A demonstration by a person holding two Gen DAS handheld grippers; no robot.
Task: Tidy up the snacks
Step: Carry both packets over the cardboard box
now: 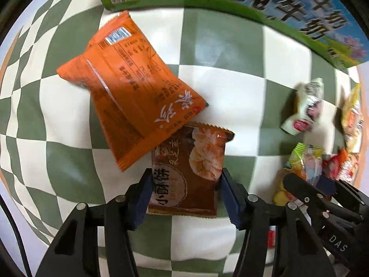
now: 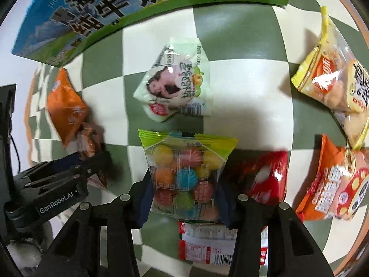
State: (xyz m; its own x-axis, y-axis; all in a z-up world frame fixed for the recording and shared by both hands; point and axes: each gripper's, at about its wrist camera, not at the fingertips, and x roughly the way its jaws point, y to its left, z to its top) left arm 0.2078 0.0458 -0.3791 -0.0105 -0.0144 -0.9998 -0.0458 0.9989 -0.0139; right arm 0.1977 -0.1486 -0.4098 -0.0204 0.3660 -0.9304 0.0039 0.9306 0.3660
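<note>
On the green-and-white checked cloth (image 1: 230, 46) a brown shrimp-cracker packet (image 1: 200, 157) sits between the blue pads of my left gripper (image 1: 185, 175), which press on its two long edges. An orange packet (image 1: 129, 87) lies tilted over its far end. My right gripper (image 2: 184, 184) is shut on a clear bag of coloured candies (image 2: 184, 161) with a green top seam. In the right wrist view the left gripper (image 2: 92, 164) shows at the left with the brown packet (image 2: 88, 143). In the left wrist view the right gripper (image 1: 309, 184) shows at the lower right with the candy bag (image 1: 302, 161).
A milk carton box (image 2: 103, 11) stands along the far side. Around the candy bag lie a pale green packet (image 2: 175, 83), a red packet (image 2: 260, 175), a yellow packet (image 2: 334, 80), an orange-pink packet (image 2: 334, 184) and a red-and-white packet (image 2: 207, 247) under the gripper.
</note>
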